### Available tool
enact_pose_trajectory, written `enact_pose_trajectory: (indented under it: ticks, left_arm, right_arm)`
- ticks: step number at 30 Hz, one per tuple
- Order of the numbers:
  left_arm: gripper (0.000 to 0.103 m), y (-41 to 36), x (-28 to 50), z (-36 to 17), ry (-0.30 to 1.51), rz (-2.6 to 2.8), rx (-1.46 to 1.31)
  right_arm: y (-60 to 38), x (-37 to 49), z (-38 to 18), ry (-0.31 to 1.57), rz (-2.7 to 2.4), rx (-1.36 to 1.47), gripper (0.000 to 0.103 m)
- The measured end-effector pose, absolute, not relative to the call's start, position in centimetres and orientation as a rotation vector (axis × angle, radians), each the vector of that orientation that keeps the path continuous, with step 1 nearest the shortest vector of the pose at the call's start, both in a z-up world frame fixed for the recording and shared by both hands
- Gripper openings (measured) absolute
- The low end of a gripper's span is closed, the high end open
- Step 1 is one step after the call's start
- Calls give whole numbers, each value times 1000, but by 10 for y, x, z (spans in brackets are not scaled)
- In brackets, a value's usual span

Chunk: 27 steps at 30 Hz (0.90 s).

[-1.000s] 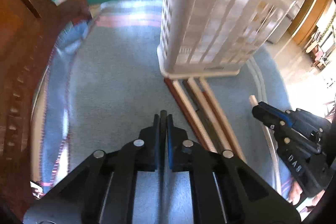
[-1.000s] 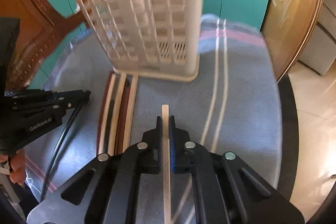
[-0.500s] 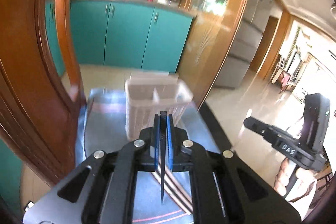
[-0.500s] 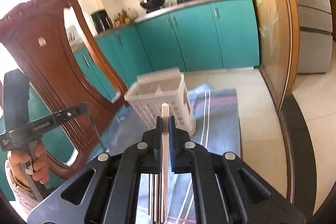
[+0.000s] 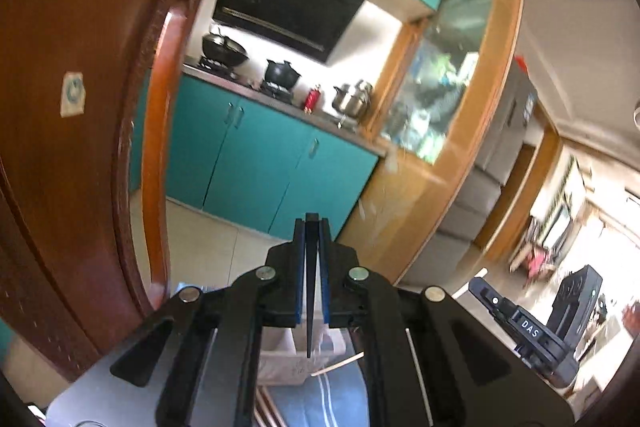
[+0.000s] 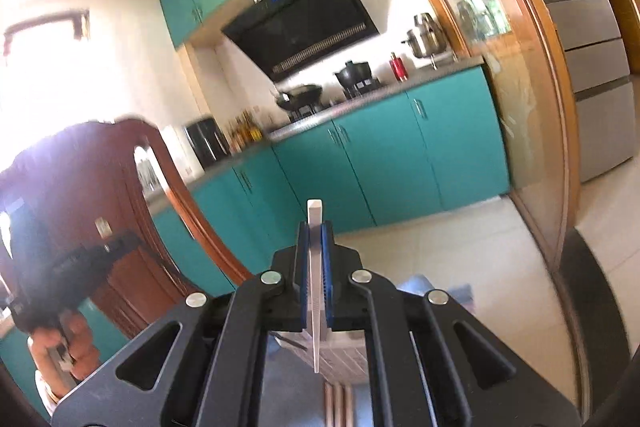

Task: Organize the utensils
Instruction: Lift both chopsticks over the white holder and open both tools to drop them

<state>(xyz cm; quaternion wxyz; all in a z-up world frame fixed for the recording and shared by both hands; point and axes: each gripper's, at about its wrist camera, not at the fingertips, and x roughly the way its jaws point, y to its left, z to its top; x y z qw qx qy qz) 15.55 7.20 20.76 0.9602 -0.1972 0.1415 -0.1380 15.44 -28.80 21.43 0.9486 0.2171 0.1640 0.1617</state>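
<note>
My left gripper is shut on a black chopstick that hangs point down above the white slotted utensil basket. My right gripper is shut on a pale chopstick, also held upright over the basket. Several wooden chopsticks lie on the blue cloth in front of the basket; they also show in the left wrist view. The right gripper appears at the right of the left wrist view.
A carved wooden chair back stands close on the left. Teal kitchen cabinets, a stove with pots and a black hood lie beyond. A glass partition in a wooden frame stands to the right.
Both grippers have risen from the cloth and tilted up, each lifting its chopstick until it hangs upright over the basket. The table has dropped almost out of view.
</note>
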Motion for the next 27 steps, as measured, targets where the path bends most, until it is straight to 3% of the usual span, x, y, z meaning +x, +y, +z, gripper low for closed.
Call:
enact_pose_trajectory:
  ticks: [8, 14, 21, 22, 25, 27]
  left_arm:
    - [7, 78, 175, 207, 240, -160, -395]
    - [7, 55, 201, 186, 296, -127, -338]
    - [7, 41, 204, 161, 364, -119, -321]
    - [7, 42, 202, 157, 365, -114, -325]
    - [12, 48, 199, 146, 396, -102, -352]
    - [18, 52, 198, 143, 420, -127, -371]
  right_arm:
    - [-299, 172, 211, 172, 213, 452, 7]
    - [-301, 205, 185, 254, 223, 491, 7]
    - [-270, 208, 152, 364, 226, 316, 7]
    - [-267, 207, 148, 375, 221, 297, 11]
    - [-262, 200, 144, 419, 235, 254, 43]
    - [-264, 189, 149, 408, 251, 248, 47]
